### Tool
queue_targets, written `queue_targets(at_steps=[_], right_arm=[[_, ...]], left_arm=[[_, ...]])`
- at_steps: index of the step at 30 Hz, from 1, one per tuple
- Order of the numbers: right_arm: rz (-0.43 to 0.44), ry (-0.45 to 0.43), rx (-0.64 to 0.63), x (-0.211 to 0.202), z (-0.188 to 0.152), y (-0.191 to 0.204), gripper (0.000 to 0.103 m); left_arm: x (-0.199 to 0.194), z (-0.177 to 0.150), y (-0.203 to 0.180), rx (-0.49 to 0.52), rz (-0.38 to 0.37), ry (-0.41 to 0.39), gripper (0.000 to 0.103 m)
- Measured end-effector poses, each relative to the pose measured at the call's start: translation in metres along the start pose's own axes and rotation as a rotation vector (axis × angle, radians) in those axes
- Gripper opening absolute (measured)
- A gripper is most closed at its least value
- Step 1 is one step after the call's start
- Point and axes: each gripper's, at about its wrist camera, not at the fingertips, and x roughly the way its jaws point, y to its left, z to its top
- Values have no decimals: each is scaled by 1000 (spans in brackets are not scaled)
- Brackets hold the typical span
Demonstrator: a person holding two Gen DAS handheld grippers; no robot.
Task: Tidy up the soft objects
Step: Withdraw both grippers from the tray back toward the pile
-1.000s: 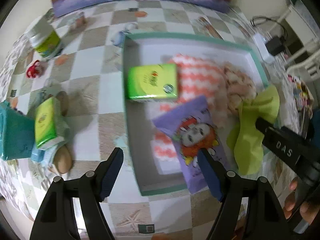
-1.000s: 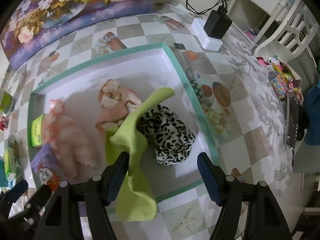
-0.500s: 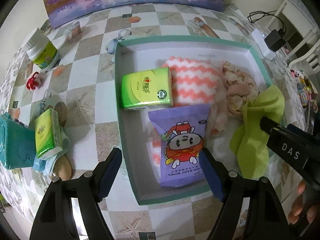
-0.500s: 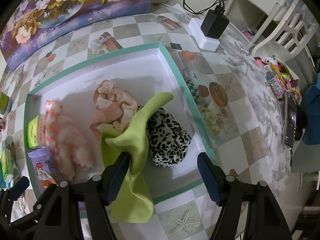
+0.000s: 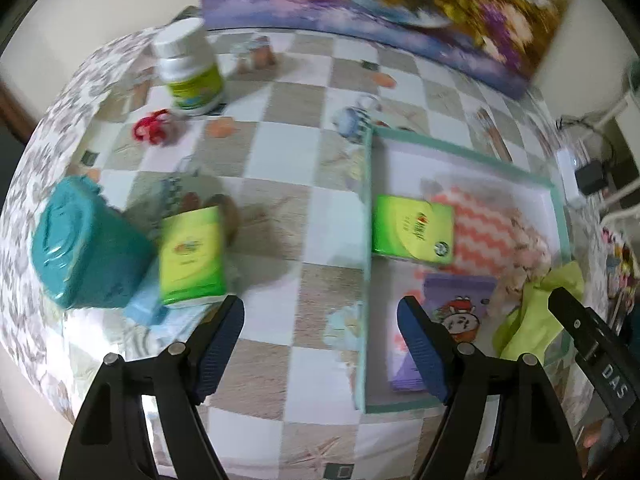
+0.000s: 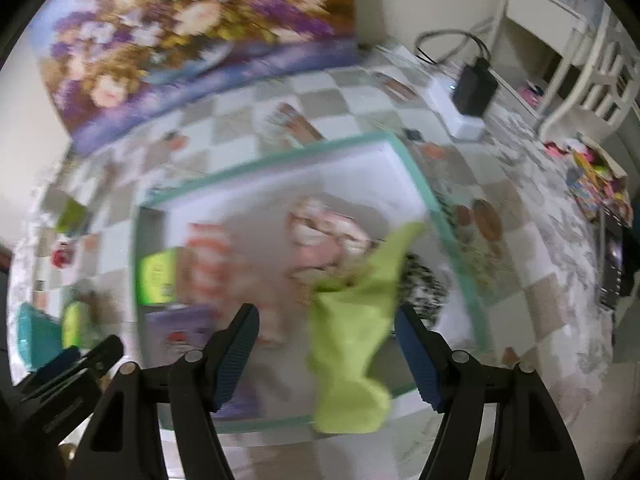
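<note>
A teal-rimmed white tray (image 5: 460, 148) holds a green tissue pack (image 5: 412, 228), a pink zigzag cloth (image 5: 484, 220), a purple wipes pack (image 5: 456, 312), a peach cloth (image 6: 332, 232), a leopard cloth (image 6: 424, 280) and a lime green cloth (image 6: 356, 320) draped over its front rim. A second green tissue pack (image 5: 192, 256) lies on the table left of the tray, beside a teal wipes pack (image 5: 88, 248). My left gripper (image 5: 320, 344) is open and empty above the table near the tray's left wall. My right gripper (image 6: 326, 348) is open and empty above the tray's front; the view is blurred.
A white bottle with a green label (image 5: 188, 68) and a small red item (image 5: 154, 130) sit at the back left. A flower painting (image 5: 380, 4) leans on the wall. A power strip with a black adapter (image 6: 468, 96) lies at the right, near a white chair (image 6: 592, 64).
My left gripper has swung left, away from the purple wipes pack toward the loose tissue pack. My right gripper has shifted left over the tray; both stay open.
</note>
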Motion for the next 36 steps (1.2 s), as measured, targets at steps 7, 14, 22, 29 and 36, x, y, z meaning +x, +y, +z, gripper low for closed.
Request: queue_targets(at_steps=[7,14,22,29,36], right_arm=[[89,-56,-102,-20,-11,48,74],[162,-66,-205,-29,-30,90,74],[289,-27,-292,-21,-49,134,74],[337,45,-343,2,-62,161,74],[423,53,-325,19,-56,180,74]], left_arm=[[-33,-14,41,-86,-46,-76,80],[-56,-28,92,-198,-50,-148,80],[-40,-40,153,-380,-52,-101,80],[-4,-44,170,-453,-59,16,80],[13,-43,182,-536,-61,46,80]])
